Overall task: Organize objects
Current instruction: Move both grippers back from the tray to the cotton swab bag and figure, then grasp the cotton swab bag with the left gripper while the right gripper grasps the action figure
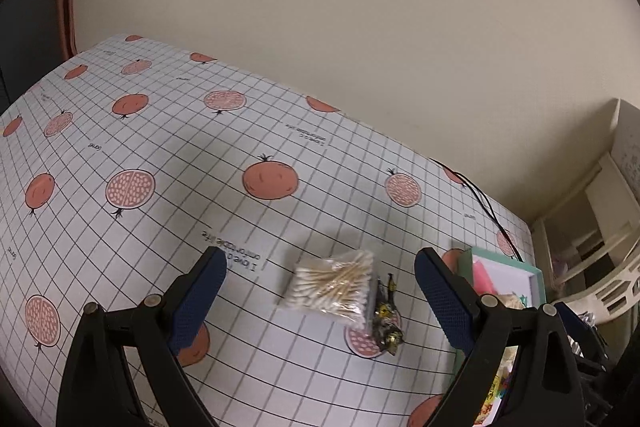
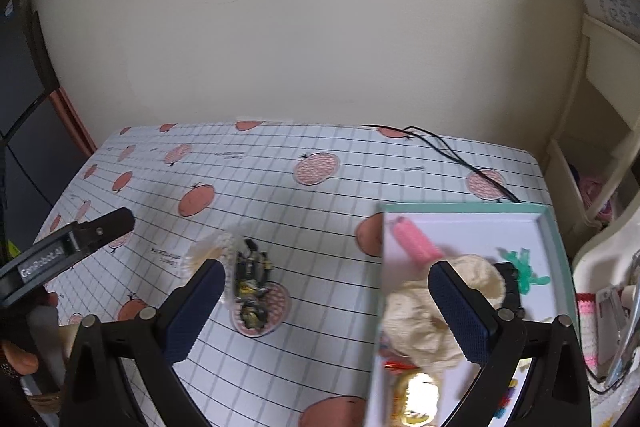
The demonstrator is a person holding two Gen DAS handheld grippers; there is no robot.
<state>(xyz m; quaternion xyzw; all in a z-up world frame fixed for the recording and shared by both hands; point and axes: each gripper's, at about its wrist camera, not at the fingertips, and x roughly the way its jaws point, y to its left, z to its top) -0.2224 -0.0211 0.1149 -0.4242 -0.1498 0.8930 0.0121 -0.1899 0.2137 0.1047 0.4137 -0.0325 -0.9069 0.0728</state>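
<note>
cotton swabs (image 1: 334,287) left of wrappers (image 1: 386,323) | tray (image 2: 554,227) right

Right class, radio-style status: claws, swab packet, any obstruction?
Left claw open, empty, above the table. Right claw open, empty. Cotton swab packet on cloth, touching black-gold wrapped item. Nothing blocking.

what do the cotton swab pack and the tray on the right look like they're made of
Cotton swab pack: thin clear plastic film, glossy and crinkled; the swabs inside show pale wooden-looking sticks with white cotton tips. Tray: probably coated cardboard, matte teal rim with a smooth white inside, though plastic is possible.
</note>
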